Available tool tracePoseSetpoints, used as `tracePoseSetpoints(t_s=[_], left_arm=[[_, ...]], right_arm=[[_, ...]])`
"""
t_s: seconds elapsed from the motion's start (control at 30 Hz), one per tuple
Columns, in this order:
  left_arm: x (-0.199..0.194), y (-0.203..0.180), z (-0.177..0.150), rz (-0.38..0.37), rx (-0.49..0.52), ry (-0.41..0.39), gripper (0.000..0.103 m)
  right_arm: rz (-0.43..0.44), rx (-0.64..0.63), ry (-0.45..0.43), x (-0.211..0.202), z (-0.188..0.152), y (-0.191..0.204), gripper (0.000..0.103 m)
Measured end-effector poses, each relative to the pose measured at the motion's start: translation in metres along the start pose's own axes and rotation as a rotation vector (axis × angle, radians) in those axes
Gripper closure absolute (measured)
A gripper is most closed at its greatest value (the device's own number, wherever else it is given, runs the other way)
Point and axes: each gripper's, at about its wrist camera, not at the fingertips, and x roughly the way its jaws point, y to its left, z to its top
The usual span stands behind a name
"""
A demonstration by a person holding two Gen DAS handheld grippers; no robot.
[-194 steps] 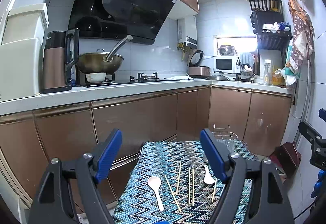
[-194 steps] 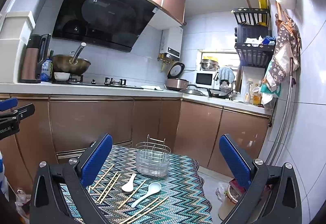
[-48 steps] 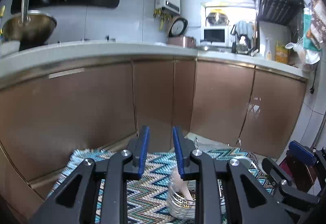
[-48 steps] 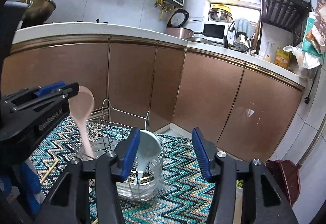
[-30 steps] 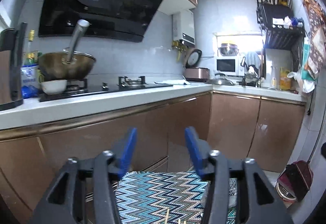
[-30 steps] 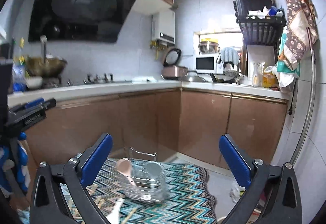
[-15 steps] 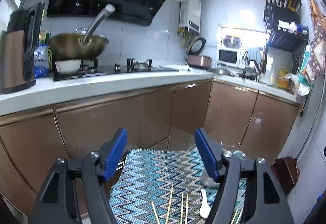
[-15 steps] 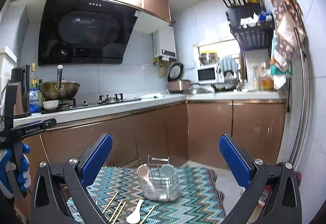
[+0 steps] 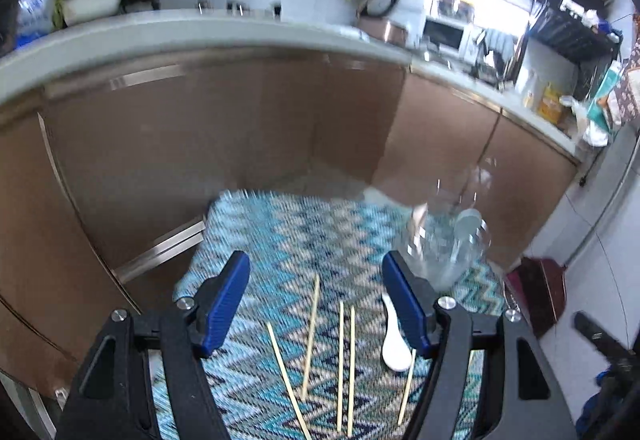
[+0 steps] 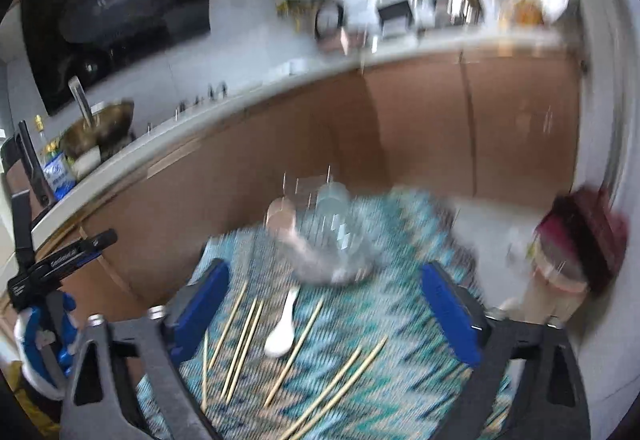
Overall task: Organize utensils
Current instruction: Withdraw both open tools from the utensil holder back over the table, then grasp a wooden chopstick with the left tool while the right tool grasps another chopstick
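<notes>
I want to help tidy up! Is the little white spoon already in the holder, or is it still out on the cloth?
Out. The white spoon lies flat on the zigzag cloth, in front of the utensil holder.

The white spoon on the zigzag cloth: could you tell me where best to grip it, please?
Probably its handle, from above: the white spoon lies flat with its bowl towards the grippers, and its slim handle, pointing at the wire holder, has clear cloth either side.
</notes>
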Motion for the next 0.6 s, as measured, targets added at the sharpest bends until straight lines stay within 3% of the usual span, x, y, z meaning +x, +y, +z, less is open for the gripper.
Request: tracePoseSetpoints(t_s=[0.07,0.23,0.43,0.6], left_arm=[[0.017,0.004,-0.008,-0.019,-0.009,0.056,0.036],[0.054,0.008,-0.022,-0.034,0.005,0.151,0.037],[0.095,0.012,-0.031,-0.073,0.031,0.257,0.038],[0.137,0.011,-0.038,-0.104,0.033,0.383,0.05]], right_arm=[[0.008,0.03,0.104,0.026,-0.01,-0.007,0.037],[0.031,0.073,0.293,0.079,-0.036,-0.018,0.049],[0.028,0.127,0.42,0.123,-0.052,-0.03,0.065],[-0.013,0.138,0.49,0.149,-0.058,-0.036,0.074]])
